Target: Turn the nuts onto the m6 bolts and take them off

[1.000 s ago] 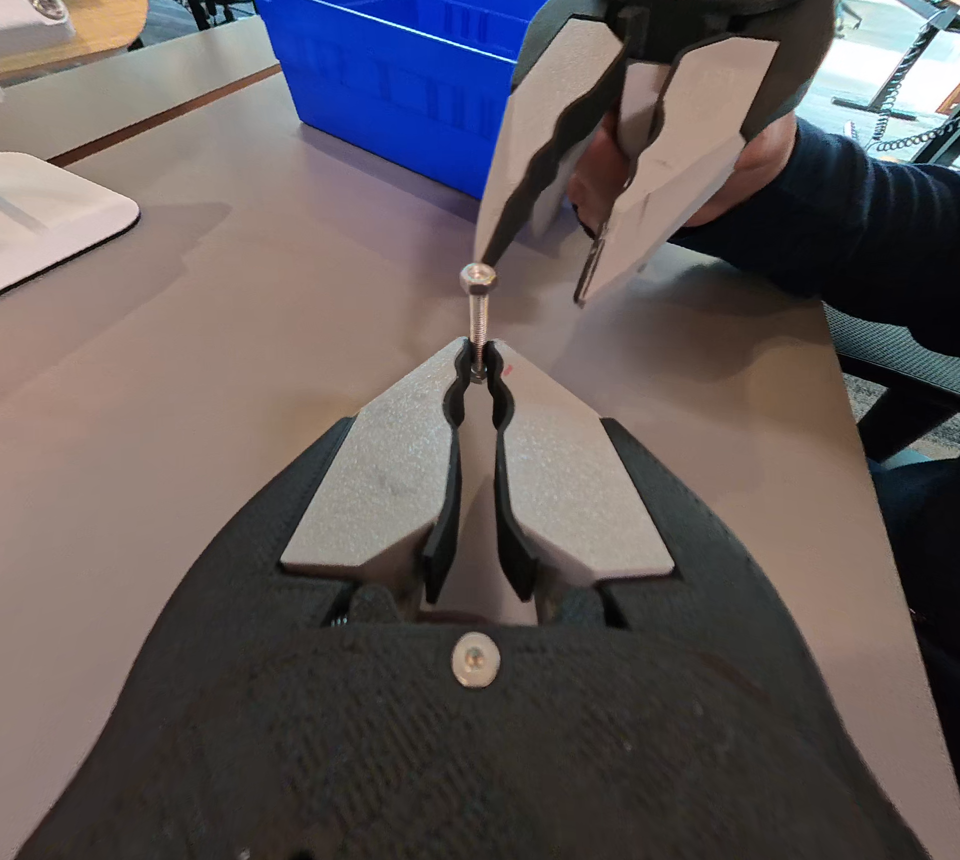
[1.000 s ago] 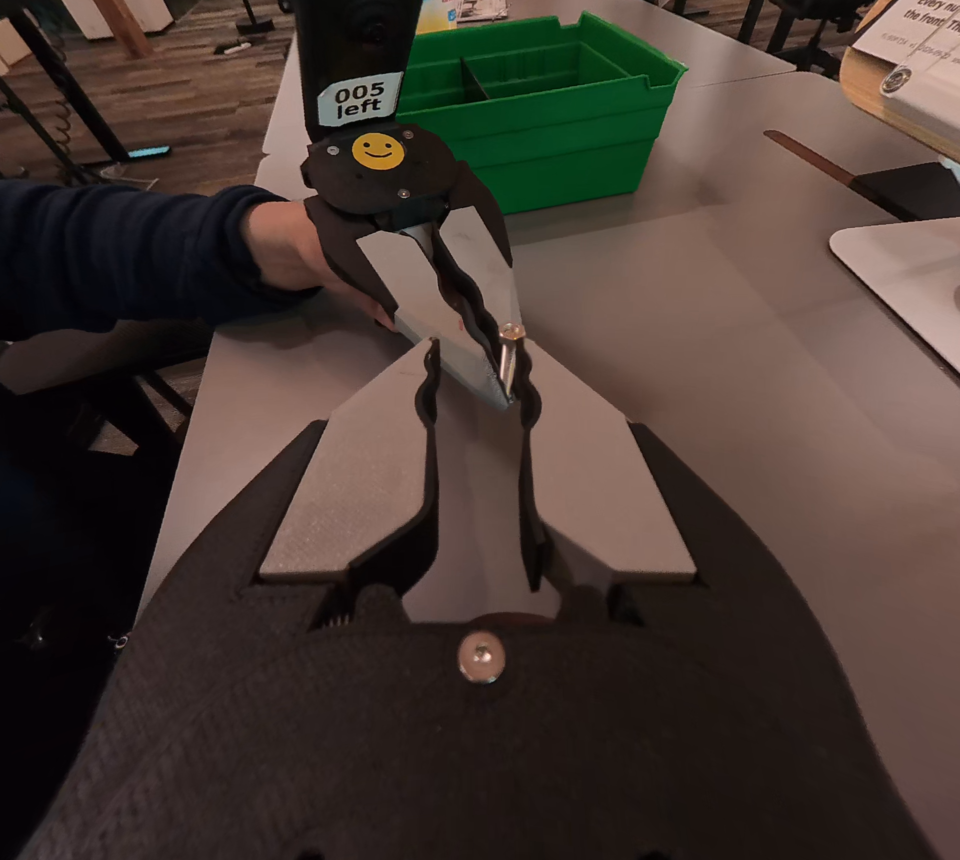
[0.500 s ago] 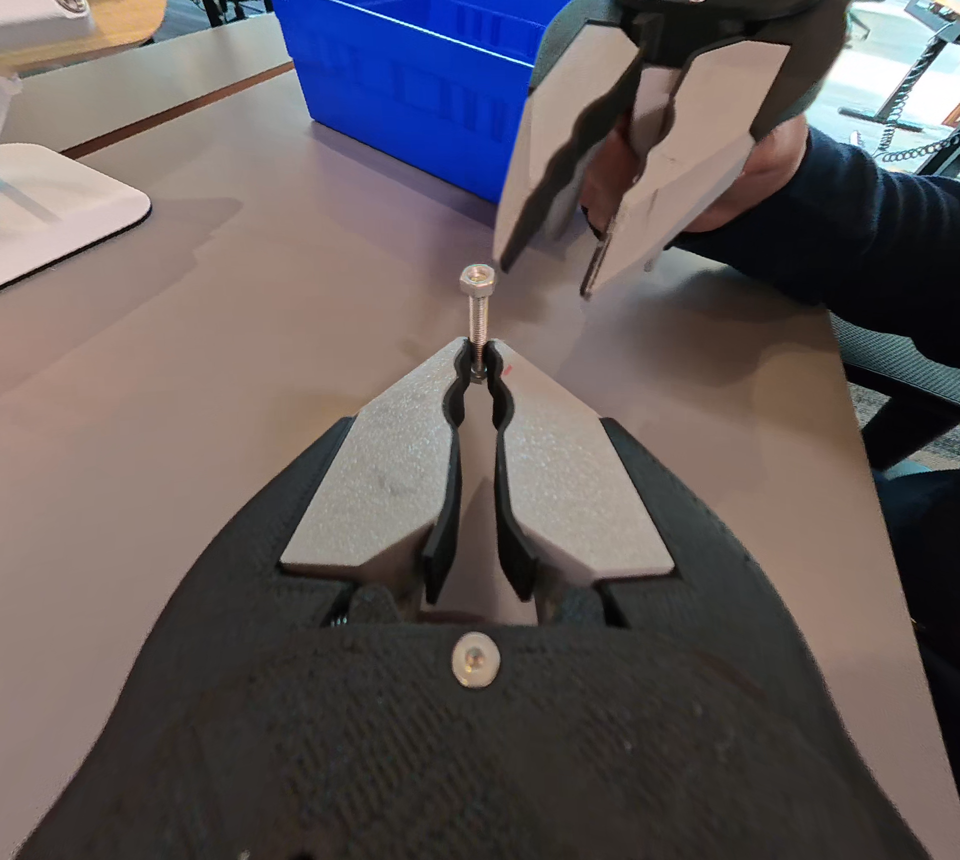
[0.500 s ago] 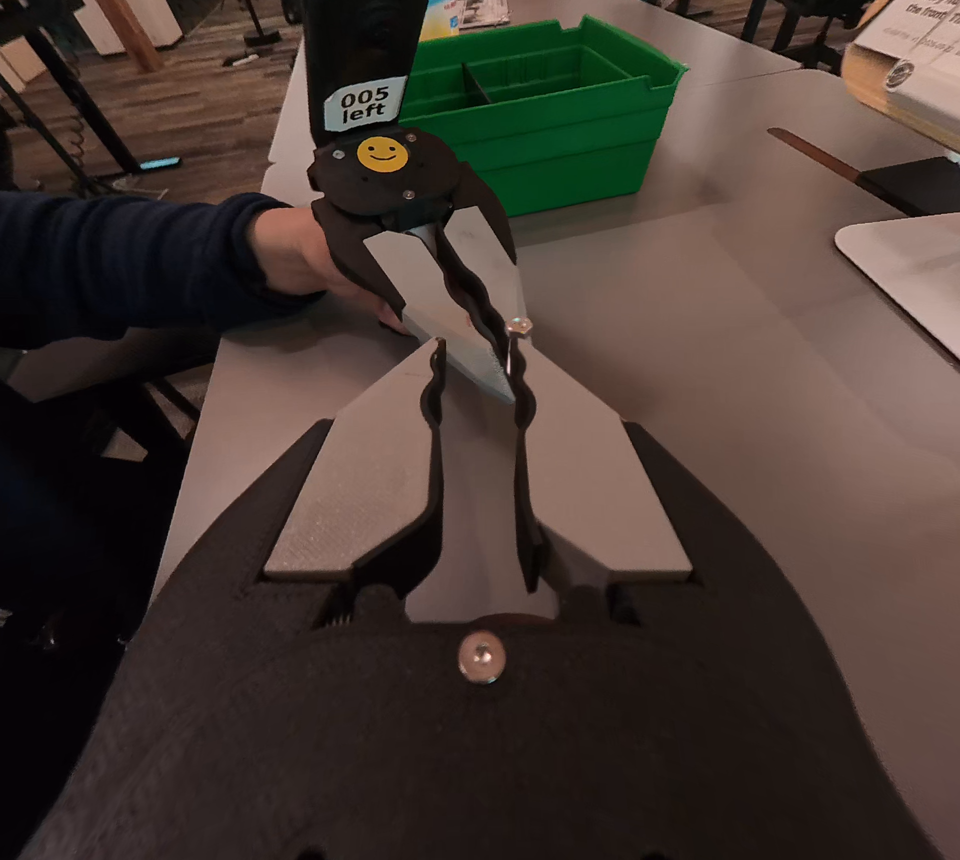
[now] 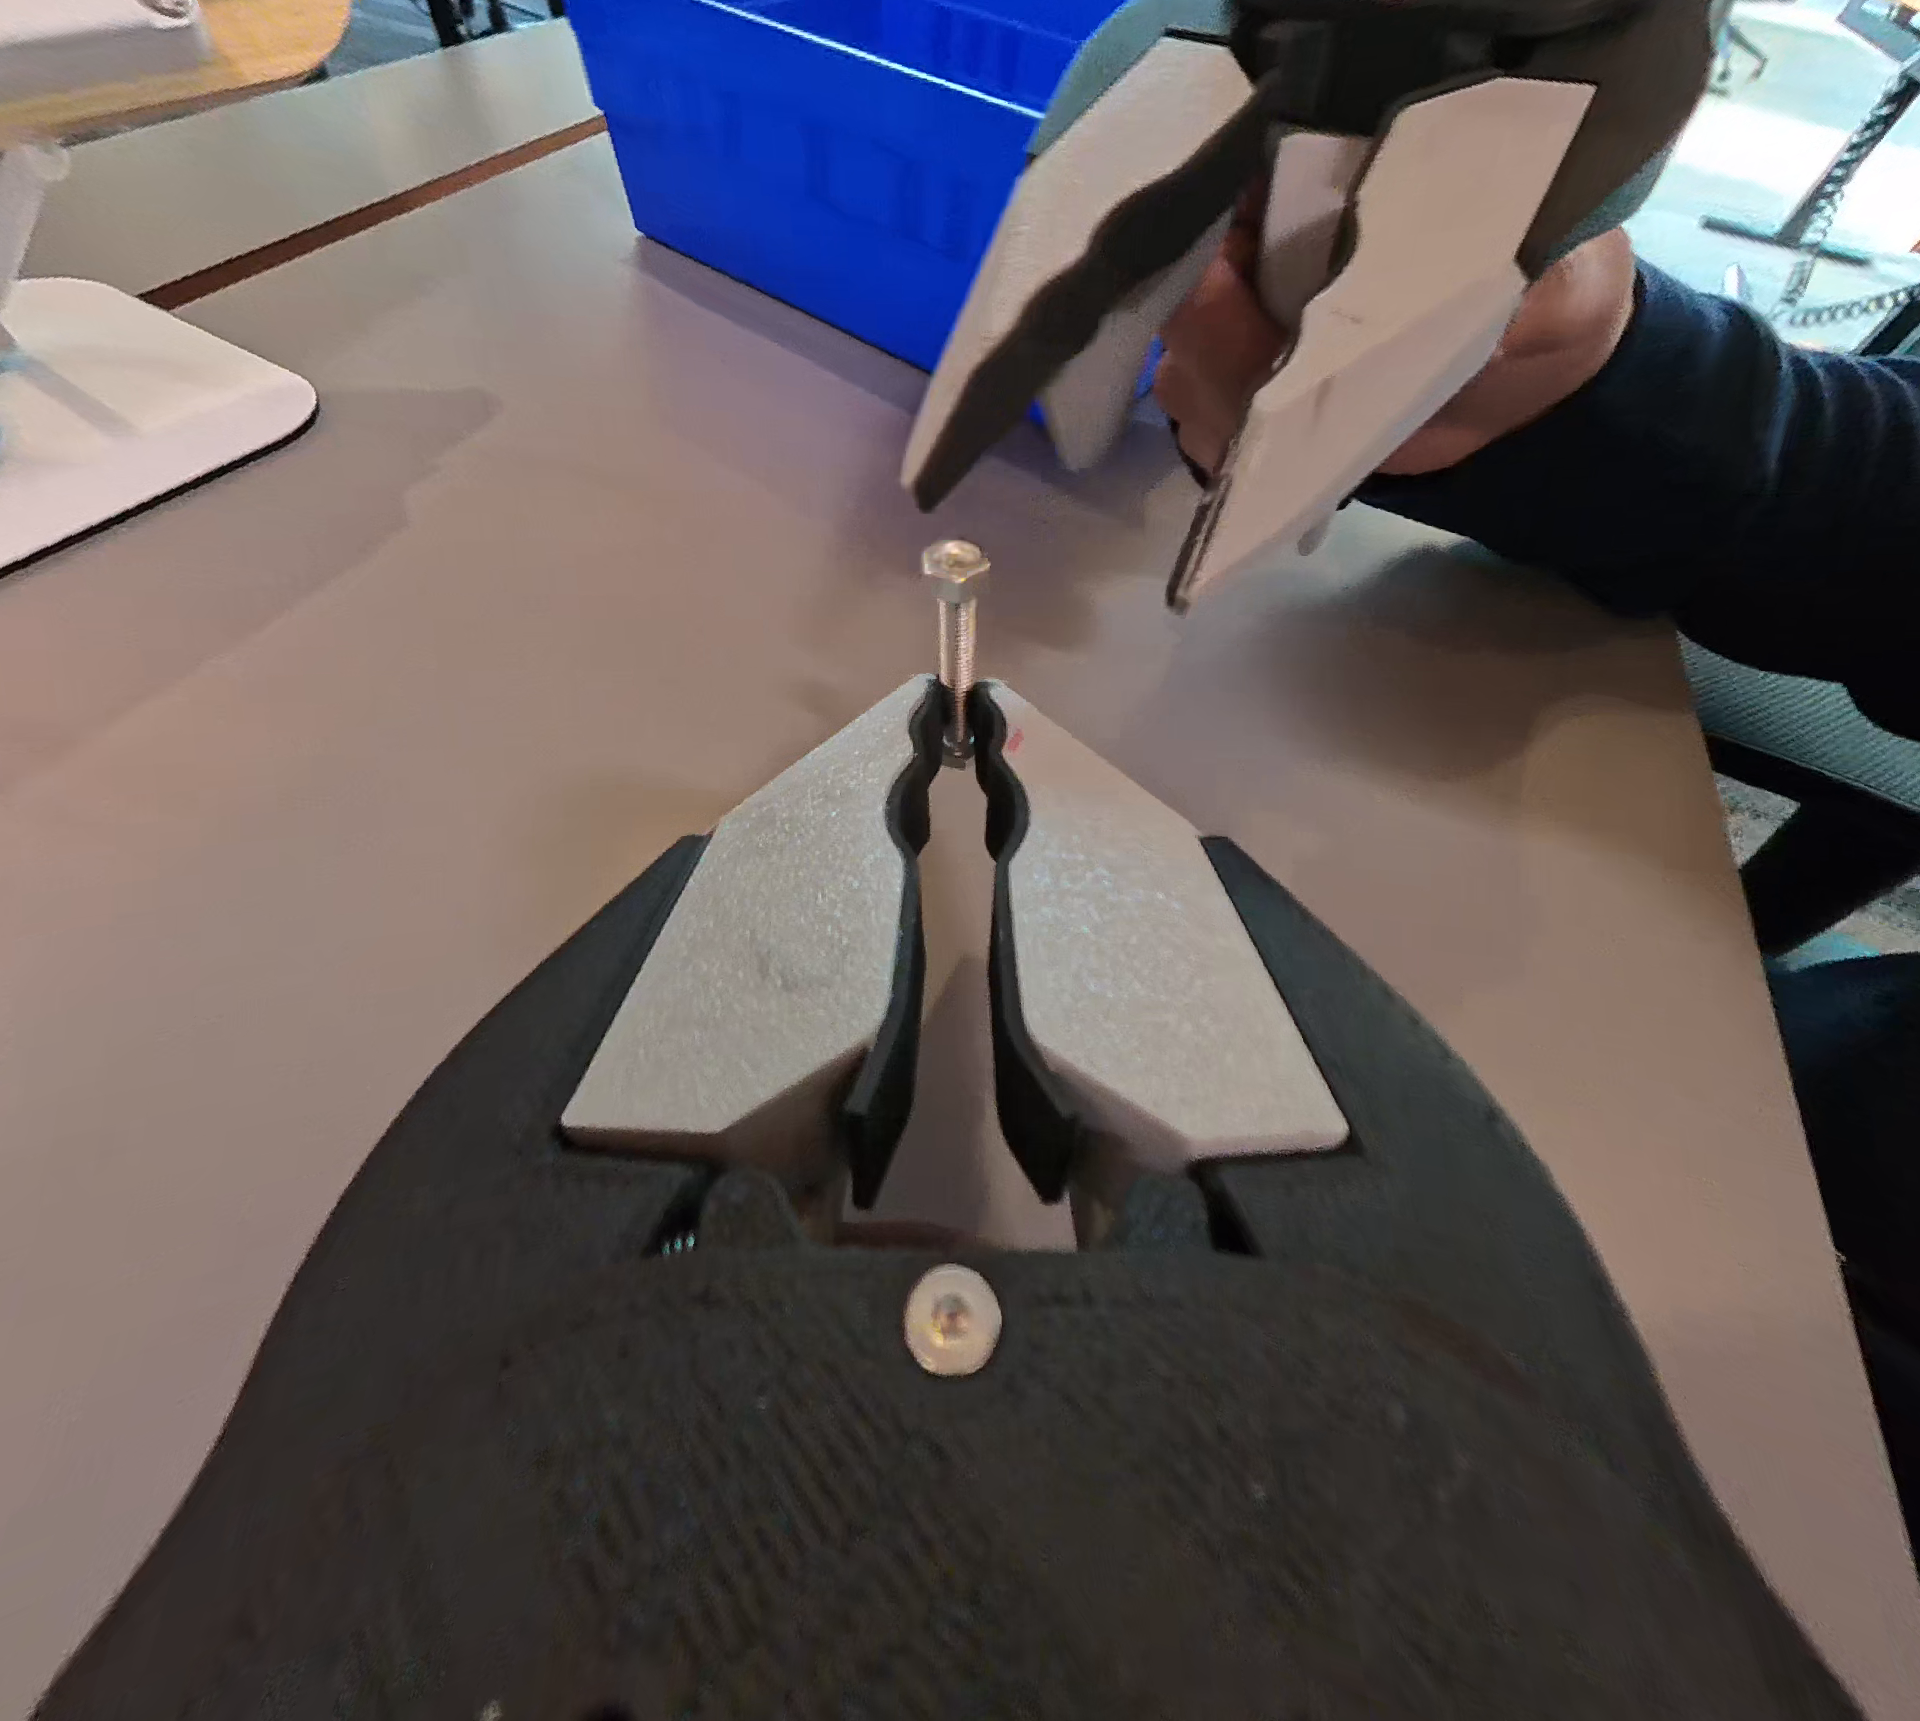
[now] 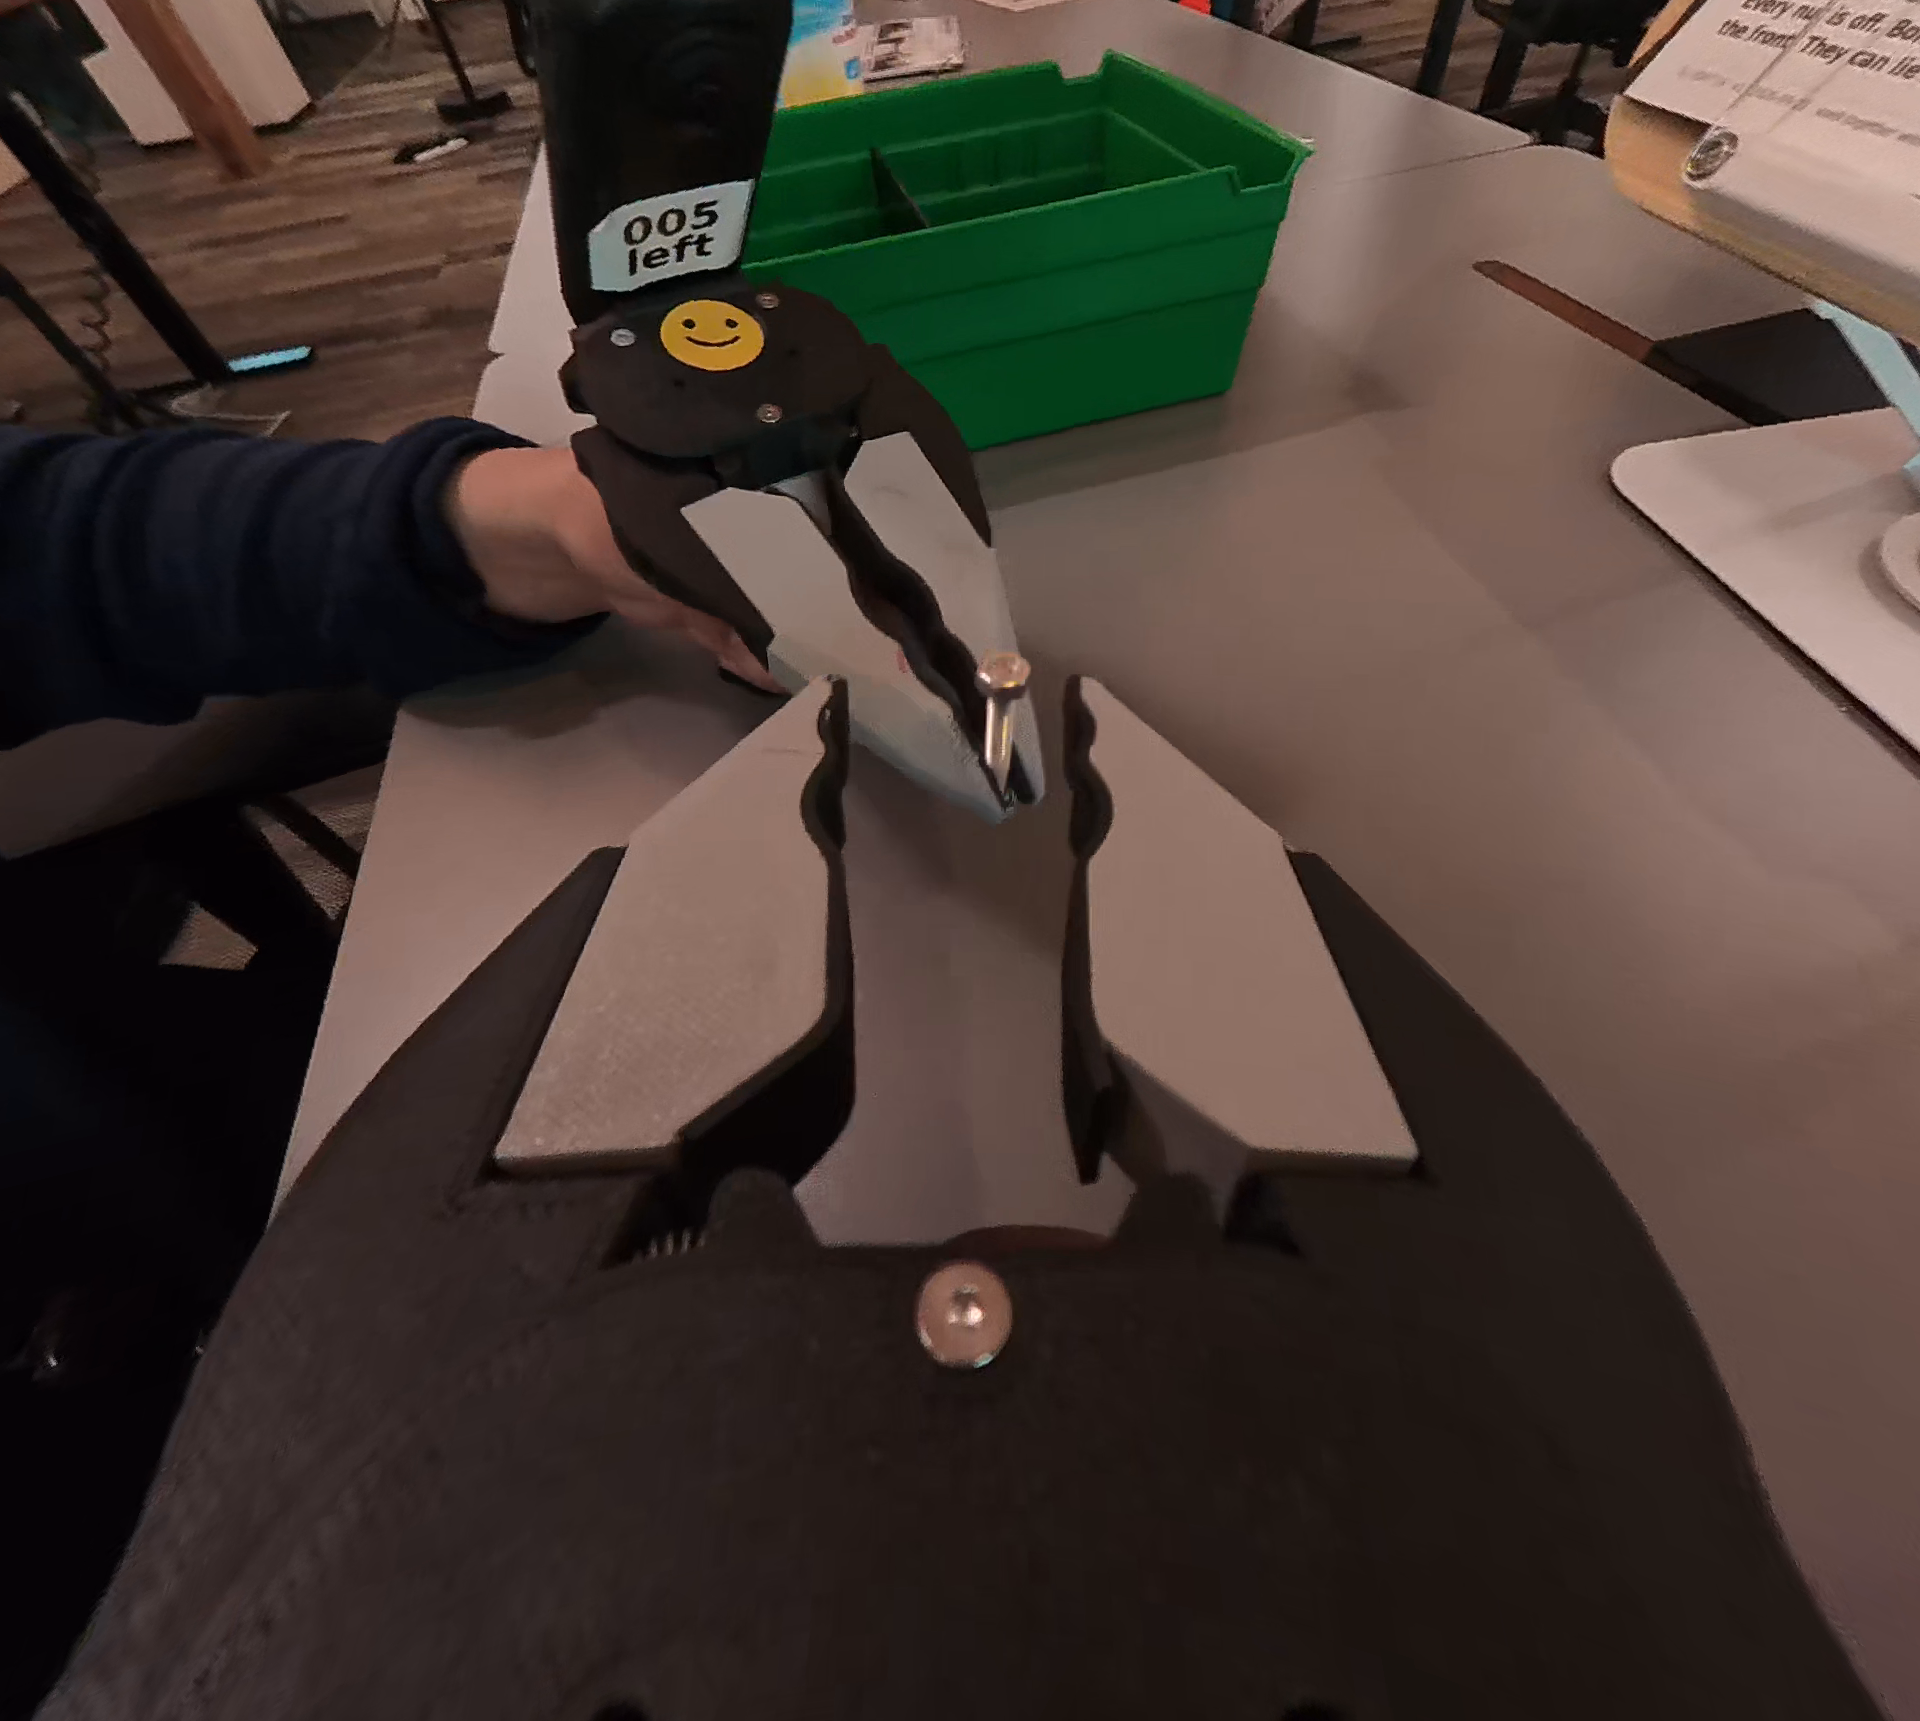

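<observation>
1. The slim silver hex-head bolt [image 5: 956,632] is pinched near its lower end by the closed tips of the left gripper [image 5: 958,715]; its head points up.
2. A small nut [image 5: 958,744] is half hidden between the black pads, and its seating cannot be judged.
3. The right gripper [image 6: 951,705] is held spread apart and empty, just beside the bolt.
4. Farther off on the grey table [image 5: 416,632], a blue plastic bin [image 5: 831,144] and a green plastic bin [image 6: 1039,258] are seen; their contents are hidden.

Grey table [image 5: 416,736] w/ blue bin [image 5: 831,144], green bin [image 6: 1039,289], white base [image 5: 135,404].
</observation>
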`<action>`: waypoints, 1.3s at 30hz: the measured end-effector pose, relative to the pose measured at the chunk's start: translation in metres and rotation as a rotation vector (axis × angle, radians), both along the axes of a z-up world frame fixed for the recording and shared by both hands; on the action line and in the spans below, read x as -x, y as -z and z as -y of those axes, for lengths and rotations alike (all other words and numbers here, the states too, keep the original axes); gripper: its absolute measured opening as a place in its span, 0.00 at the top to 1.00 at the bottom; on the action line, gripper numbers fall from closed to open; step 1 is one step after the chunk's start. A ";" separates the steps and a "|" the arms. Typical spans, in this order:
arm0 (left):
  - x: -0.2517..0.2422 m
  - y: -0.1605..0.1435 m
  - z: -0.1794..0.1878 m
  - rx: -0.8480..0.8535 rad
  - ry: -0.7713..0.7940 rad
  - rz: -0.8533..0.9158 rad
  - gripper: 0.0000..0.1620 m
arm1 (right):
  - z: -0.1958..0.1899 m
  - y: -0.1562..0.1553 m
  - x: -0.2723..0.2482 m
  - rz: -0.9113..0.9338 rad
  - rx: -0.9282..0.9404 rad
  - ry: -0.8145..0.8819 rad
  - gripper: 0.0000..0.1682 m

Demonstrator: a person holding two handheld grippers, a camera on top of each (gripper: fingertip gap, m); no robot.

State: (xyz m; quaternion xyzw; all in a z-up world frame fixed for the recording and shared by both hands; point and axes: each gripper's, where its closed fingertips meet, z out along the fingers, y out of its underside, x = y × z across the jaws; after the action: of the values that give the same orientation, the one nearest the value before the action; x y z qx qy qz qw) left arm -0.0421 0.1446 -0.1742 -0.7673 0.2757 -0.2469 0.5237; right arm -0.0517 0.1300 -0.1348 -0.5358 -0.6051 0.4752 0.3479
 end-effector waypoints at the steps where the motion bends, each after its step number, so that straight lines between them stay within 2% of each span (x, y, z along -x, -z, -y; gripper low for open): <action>1: -0.003 0.000 0.001 -0.004 0.011 -0.008 0.98 | 0.002 0.002 0.002 0.006 0.001 -0.007 0.76; 6: 0.001 0.000 -0.002 -0.011 -0.017 -0.015 0.97 | 0.010 0.008 0.002 0.039 -0.027 -0.036 0.75; 8: 0.011 -0.001 -0.007 -0.001 -0.064 0.009 0.98 | 0.014 0.002 -0.004 0.011 -0.009 -0.074 0.92; 12: 0.006 -0.002 -0.004 -0.002 -0.034 0.017 0.98 | -0.003 -0.003 0.000 -0.016 0.042 0.012 0.76; 15: -0.006 0.000 0.001 -0.006 0.004 -0.015 0.98 | -0.001 0.006 0.005 0.022 0.054 0.004 0.74; 18: 0.003 0.000 -0.004 -0.012 -0.043 -0.021 0.97 | 0.010 0.009 0.004 0.041 0.037 -0.044 0.74; 19: 0.011 -0.002 -0.008 -0.012 -0.082 -0.009 0.98 | 0.013 0.007 0.001 0.037 0.028 -0.064 0.82; 20: 0.020 -0.005 -0.011 -0.009 -0.119 0.013 0.98 | 0.018 0.003 -0.002 0.016 0.037 -0.104 0.96; 22: 0.028 -0.011 -0.012 -0.005 -0.137 0.069 0.98 | 0.014 -0.004 -0.003 -0.014 0.068 -0.082 0.92; 25: 0.016 -0.014 -0.007 -0.016 -0.082 0.082 0.98 | -0.001 0.000 0.002 -0.003 0.091 -0.007 0.74; 29: -0.009 -0.008 0.001 -0.021 -0.005 0.029 0.98 | 0.008 0.009 0.004 0.037 0.088 -0.040 0.74; 30: -0.007 -0.008 -0.001 -0.028 -0.020 0.015 0.98 | 0.011 0.010 0.002 0.046 0.085 -0.058 0.78; 31: -0.002 -0.008 -0.004 -0.031 -0.046 0.005 0.98 | 0.011 0.010 0.001 0.051 0.077 -0.054 0.75; 32: 0.004 -0.008 -0.008 -0.026 -0.078 0.015 0.98 | 0.011 0.009 -0.002 0.050 0.069 -0.061 0.77; 33: 0.014 -0.008 -0.011 -0.017 -0.116 0.029 0.98 | 0.016 0.005 -0.005 0.034 0.077 -0.094 0.92; 37: 0.019 -0.008 -0.010 -0.018 -0.093 0.062 0.98 | 0.004 0.000 -0.002 0.006 0.108 -0.029 0.76; 39: 0.000 -0.012 -0.002 -0.030 -0.015 0.077 0.98 | 0.004 0.006 0.001 0.032 0.115 -0.024 0.73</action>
State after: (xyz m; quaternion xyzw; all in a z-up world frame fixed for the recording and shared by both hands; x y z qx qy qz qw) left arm -0.0416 0.1468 -0.1618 -0.7512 0.2532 -0.2684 0.5473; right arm -0.0526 0.1258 -0.1409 -0.5550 -0.5886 0.5048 0.3012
